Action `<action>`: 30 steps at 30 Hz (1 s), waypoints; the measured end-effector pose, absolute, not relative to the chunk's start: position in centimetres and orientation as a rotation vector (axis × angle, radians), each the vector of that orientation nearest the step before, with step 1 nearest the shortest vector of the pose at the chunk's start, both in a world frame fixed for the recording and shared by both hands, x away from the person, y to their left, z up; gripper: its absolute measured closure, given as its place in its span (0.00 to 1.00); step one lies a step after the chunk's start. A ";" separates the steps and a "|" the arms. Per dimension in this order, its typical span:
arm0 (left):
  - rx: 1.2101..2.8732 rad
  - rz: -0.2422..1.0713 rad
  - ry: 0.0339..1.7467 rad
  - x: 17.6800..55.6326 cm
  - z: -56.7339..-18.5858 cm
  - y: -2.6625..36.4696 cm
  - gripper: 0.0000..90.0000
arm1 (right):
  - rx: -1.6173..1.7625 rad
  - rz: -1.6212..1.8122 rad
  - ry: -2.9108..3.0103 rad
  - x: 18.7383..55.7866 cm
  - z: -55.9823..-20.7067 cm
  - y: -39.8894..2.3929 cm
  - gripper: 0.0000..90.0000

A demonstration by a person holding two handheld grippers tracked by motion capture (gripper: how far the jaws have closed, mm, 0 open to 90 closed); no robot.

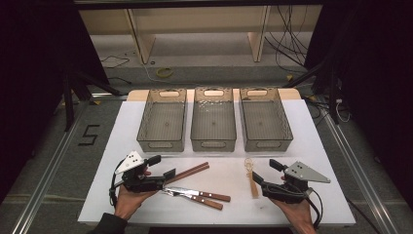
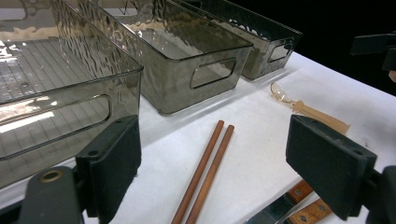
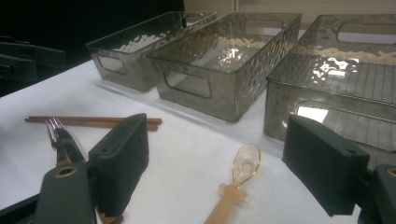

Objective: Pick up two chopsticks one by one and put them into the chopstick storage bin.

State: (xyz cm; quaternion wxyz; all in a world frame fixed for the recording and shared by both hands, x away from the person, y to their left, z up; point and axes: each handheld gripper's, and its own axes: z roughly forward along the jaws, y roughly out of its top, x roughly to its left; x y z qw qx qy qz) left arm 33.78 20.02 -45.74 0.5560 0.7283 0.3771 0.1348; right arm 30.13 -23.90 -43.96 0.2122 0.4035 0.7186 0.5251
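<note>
A: Here, the left hand-held gripper (image 1: 162, 167) sits low over the white counter (image 1: 302, 146) with its jaws spread wide and nothing between the pads. What lies closest to it?

B: A pair of brown chopsticks (image 1: 189, 172), lying side by side and touching, just in front of that gripper; in the left gripper view the chopsticks (image 2: 205, 172) run up between the two black jaws towards the middle bin (image 1: 213, 119).

A: And the other hand?

B: The right hand-held gripper (image 1: 265, 172) is likewise open and empty. A clear amber spoon (image 1: 252, 176) lies just beside it, in front of the middle bin and a little to its right, bowl end towards the bins. In the right gripper view the spoon (image 3: 239, 179) lies flat between the jaws, touched by neither.

A: Anything more on the counter?

B: A knife and fork with wooden handles (image 1: 197, 196), lying close together in front of the middle bin, nearer the person than the chopsticks, their metal ends by the left gripper.

A: The bins?

B: Three smoky see-through bins in a row at the far side: the middle one flanked by the left bin (image 1: 163, 119) and the right bin (image 1: 265, 118), standing just beside each other.
</note>
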 end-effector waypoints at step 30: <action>2.137 0.241 0.934 37.5 -43.0 19.8 0.24 | 1.121 1.464 2.056 30.3 -44.0 -23.3 0.27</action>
